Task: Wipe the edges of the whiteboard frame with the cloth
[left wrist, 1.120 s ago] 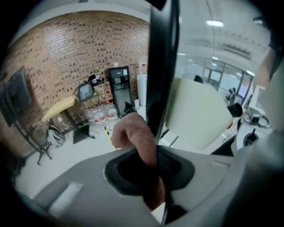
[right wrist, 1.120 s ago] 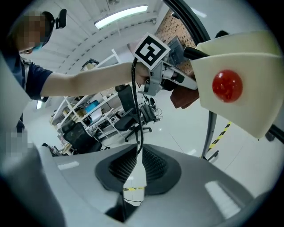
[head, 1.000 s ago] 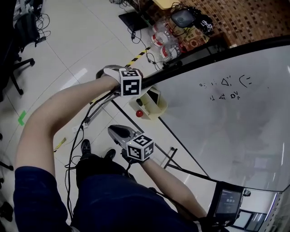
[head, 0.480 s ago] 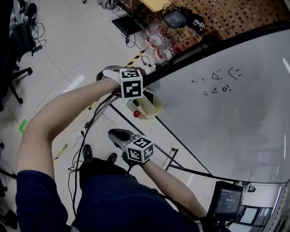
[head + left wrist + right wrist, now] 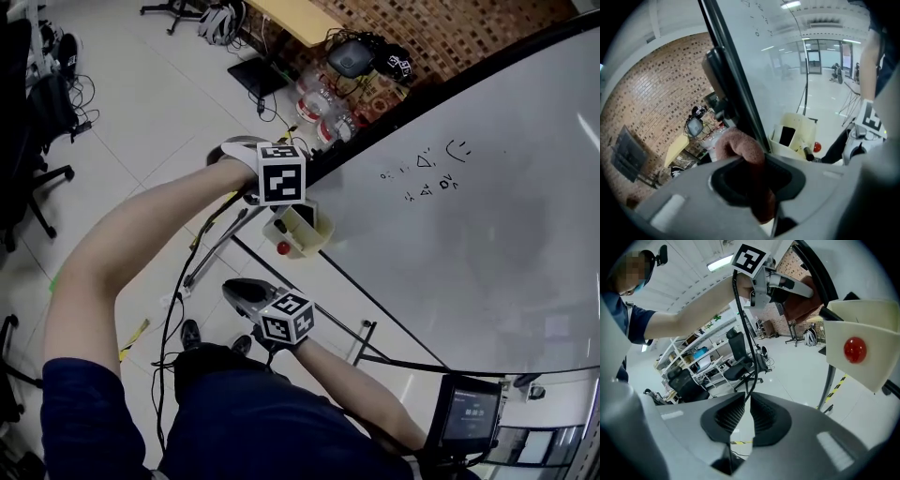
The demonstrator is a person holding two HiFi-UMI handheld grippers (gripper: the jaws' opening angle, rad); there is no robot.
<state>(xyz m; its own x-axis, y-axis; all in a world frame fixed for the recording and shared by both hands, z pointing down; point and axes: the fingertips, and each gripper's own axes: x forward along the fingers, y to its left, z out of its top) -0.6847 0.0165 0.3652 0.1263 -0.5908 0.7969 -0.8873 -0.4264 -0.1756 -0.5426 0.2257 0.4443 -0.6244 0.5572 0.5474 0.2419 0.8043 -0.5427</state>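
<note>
My left gripper (image 5: 749,174) is clamped on the cloth (image 5: 738,146). The jaws are closed onto a pinkish-brown fold that bulges out beyond their tips. In the left gripper view, that protruding fold lies against the outer side of the black whiteboard frame (image 5: 733,89), on the side away from the writing surface. The right gripper view confirms this, showing the cloth up at the frame bar with my left forearm stretched out behind it. The contact point is on the frame's slanting edge, just above the cream holder (image 5: 794,140) fixed to the board. A red knob (image 5: 816,147) sits on that holder, and a dark marker stands in it.

My right gripper (image 5: 746,412) holds nothing. Its jaws stand a narrow slit apart, and only floor and a hanging black cable (image 5: 743,329) show through the gap. In the head view it sits below the holder, close to my body and well apart from the frame and the cloth.

The whiteboard (image 5: 469,244) carries a few small handwritten marks near its upper part. Bottles (image 5: 314,94) and dark gear lie on the floor beyond the frame, by a brick wall (image 5: 656,93). Office chairs (image 5: 740,359) stand further off across the room.
</note>
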